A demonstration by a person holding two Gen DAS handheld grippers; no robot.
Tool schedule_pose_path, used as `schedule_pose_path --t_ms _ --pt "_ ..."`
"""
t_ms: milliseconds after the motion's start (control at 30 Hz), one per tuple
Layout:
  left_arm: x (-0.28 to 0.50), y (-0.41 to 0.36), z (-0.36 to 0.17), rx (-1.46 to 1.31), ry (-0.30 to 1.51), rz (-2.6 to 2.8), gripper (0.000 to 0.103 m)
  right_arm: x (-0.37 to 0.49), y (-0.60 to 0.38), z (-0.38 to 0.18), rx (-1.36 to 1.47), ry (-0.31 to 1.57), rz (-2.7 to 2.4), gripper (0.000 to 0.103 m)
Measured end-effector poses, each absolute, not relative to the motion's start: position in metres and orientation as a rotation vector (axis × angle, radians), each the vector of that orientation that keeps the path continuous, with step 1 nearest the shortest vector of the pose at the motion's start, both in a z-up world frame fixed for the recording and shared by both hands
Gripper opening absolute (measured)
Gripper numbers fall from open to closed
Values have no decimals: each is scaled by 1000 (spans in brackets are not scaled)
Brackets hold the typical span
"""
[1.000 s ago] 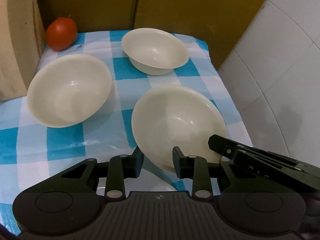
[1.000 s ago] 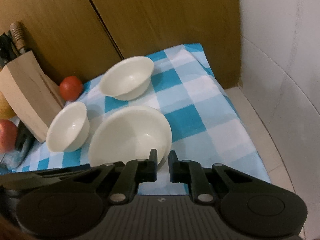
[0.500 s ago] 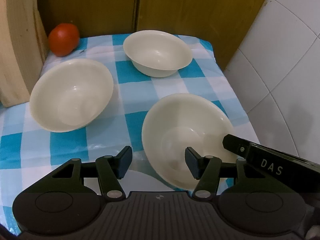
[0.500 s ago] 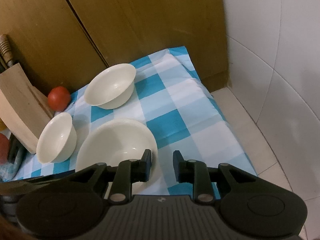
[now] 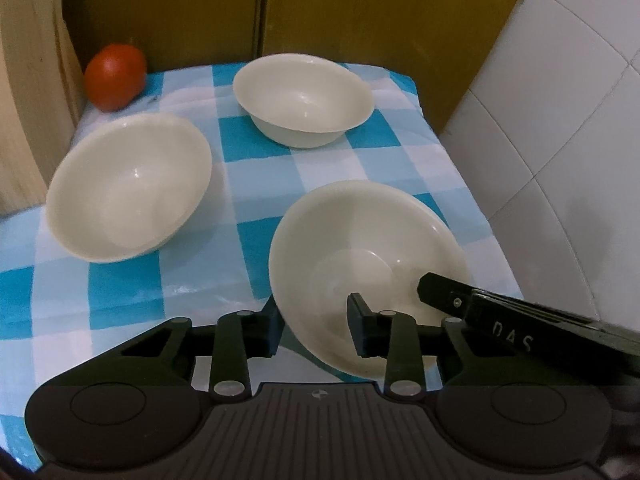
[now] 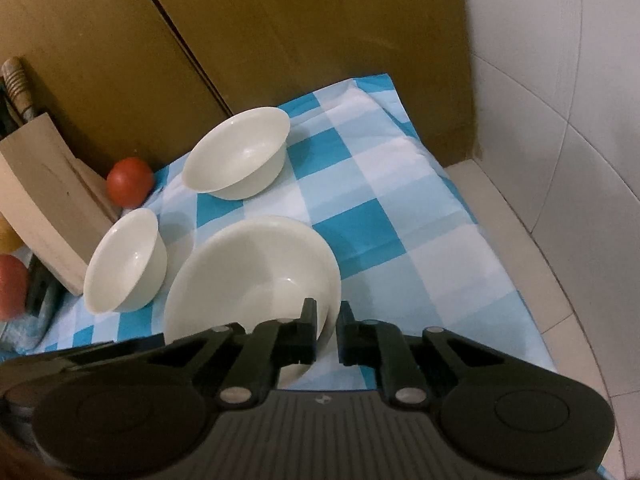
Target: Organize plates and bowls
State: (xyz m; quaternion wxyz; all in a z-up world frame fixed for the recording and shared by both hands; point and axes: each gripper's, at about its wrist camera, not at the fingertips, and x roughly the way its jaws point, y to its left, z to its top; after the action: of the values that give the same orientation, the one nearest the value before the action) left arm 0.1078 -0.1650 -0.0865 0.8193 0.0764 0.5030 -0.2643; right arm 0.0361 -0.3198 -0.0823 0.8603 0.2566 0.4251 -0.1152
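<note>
Three white bowls stand on a blue-and-white checked cloth (image 5: 120,300). The widest bowl (image 5: 368,240) (image 6: 248,272) is nearest. My left gripper (image 5: 316,328) straddles its near-left rim, one finger outside the wall and one inside. Its jaws are closing and it grips the wall. My right gripper (image 6: 328,320) is shut on the same bowl's right rim, which is pinched between its pads. One of the right gripper's fingers (image 5: 460,292) reaches over the bowl in the left wrist view. A second bowl (image 5: 128,184) (image 6: 124,260) sits at the left, a third bowl (image 5: 304,96) (image 6: 236,152) at the back.
A red tomato (image 5: 114,78) (image 6: 130,182) lies at the back left beside a wooden knife block (image 6: 48,200). Brown cabinet doors (image 5: 340,8) close off the back. A white tiled wall (image 5: 560,140) runs along the right, just past the cloth's edge.
Half a second ago both grippers' jaws stood wider apart around the near bowl's rim; now both have come back together on it. The hands and bowls have stayed in place.
</note>
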Motion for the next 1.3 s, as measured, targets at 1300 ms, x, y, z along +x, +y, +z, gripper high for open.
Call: schedule_pose_path --t_ms 1300 --pt "117 -125 -54 91 1001 -508 39 48 -283 -53 516 810 -165 12"
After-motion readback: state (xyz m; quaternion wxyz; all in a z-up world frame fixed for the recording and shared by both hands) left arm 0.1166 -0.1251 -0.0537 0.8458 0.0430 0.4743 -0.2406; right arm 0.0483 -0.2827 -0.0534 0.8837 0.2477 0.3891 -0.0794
